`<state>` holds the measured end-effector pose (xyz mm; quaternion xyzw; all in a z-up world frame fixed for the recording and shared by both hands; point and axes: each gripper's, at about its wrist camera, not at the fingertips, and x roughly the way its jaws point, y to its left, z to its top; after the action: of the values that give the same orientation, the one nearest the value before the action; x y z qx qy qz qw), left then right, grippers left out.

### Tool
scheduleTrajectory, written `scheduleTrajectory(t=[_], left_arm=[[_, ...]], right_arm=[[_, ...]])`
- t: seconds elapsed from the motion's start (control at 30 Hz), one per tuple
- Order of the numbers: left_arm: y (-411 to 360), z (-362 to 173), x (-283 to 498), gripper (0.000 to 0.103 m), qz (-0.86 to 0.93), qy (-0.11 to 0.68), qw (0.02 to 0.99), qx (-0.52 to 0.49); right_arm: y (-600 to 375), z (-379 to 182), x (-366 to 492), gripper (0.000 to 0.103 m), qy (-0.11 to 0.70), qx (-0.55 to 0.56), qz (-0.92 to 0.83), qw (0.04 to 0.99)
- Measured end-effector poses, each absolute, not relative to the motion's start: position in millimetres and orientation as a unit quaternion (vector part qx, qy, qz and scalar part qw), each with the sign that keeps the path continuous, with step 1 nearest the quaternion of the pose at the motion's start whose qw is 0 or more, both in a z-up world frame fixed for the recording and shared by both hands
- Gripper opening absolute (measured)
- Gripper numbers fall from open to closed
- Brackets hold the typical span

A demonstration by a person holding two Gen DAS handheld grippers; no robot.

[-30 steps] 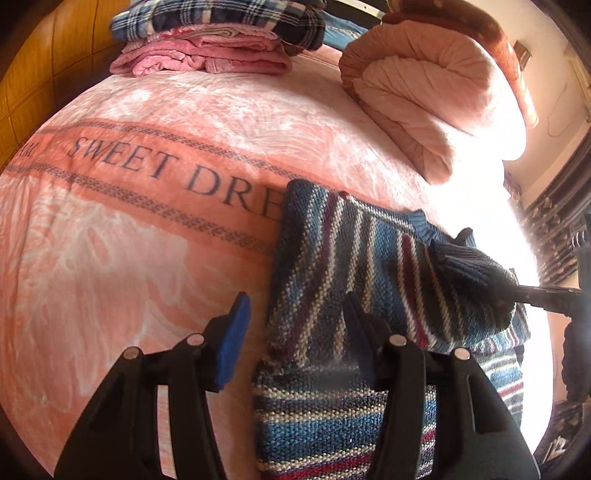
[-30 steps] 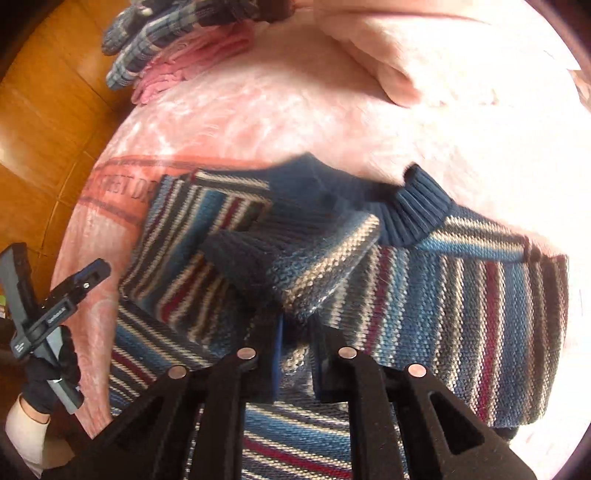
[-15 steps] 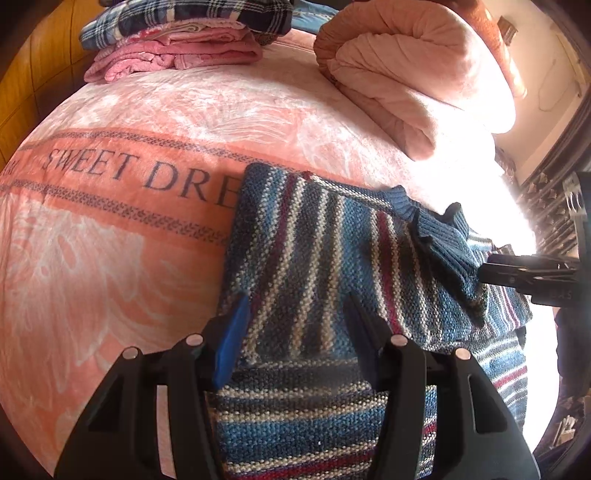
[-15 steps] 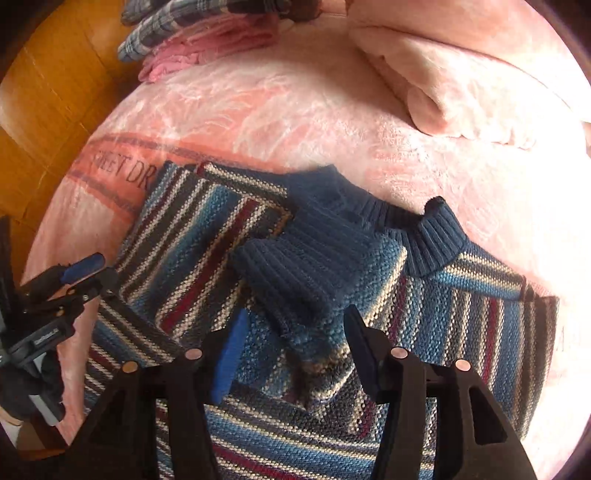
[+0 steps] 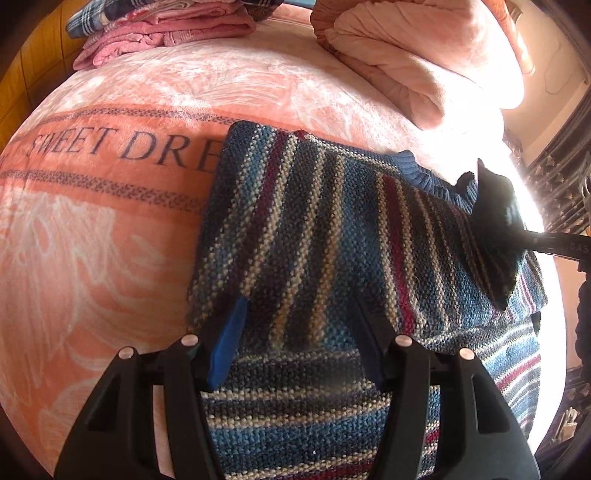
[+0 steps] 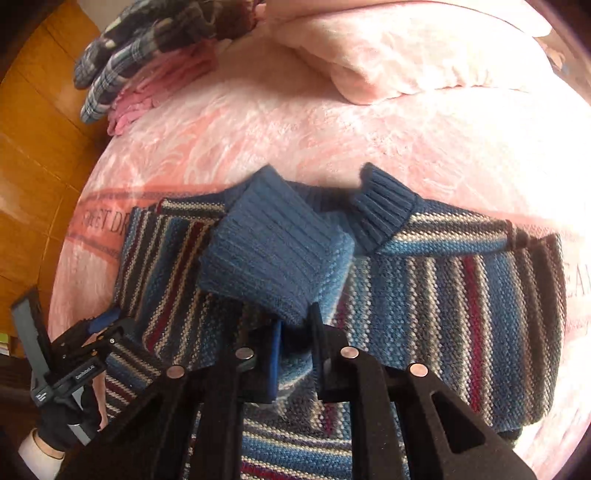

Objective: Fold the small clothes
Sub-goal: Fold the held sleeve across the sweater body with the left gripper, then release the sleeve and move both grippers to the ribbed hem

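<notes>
Cuff [image 6: 273, 254] now in right gripper [image 6: 295, 350]

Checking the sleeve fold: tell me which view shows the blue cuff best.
The right wrist view: the cuff fills the centre, ribbing clear, above the right gripper. In the left wrist view the cuff is a dark, backlit shape at the right edge.

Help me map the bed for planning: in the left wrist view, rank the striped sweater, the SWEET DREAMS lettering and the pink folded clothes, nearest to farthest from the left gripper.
1. Striped sweater, under the left gripper.
2. SWEET DREAMS lettering, left, mid-bed.
3. Pink folded clothes, far left edge.
</notes>
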<state>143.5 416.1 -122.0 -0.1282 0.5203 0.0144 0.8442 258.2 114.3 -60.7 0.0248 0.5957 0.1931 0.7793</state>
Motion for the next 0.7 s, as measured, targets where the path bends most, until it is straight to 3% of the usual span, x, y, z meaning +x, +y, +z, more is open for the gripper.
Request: scheduleTrajectory(t=[0.1, 0.2, 0.37, 0.67, 0.7], left_arm=[[413, -122, 143, 0.058, 0.015, 0.520, 0.846, -0.118], [414, -120, 142, 0.058, 0.011, 0.516, 0.847, -0.126], [423, -108, 140, 0.060, 0.003, 0.490, 0.857, -0.156], [416, -121, 143, 0.061, 0.010, 0.508, 0.850, -0.140], [415, -123, 143, 0.061, 0.009, 0.509, 0.850, -0.134]], right_arm=[[78, -67, 254, 0.025, 0.617, 0.053, 0.183, 0.764], [43, -73, 249, 0.029, 0.626, 0.068, 0.173, 0.758], [-6, -77, 249, 0.054, 0.623, 0.154, 0.174, 0.747], [-5, -105, 262, 0.055, 0.629, 0.239, 0.183, 0.717], [-1, -106, 264, 0.048, 0.633, 0.232, 0.176, 0.718]])
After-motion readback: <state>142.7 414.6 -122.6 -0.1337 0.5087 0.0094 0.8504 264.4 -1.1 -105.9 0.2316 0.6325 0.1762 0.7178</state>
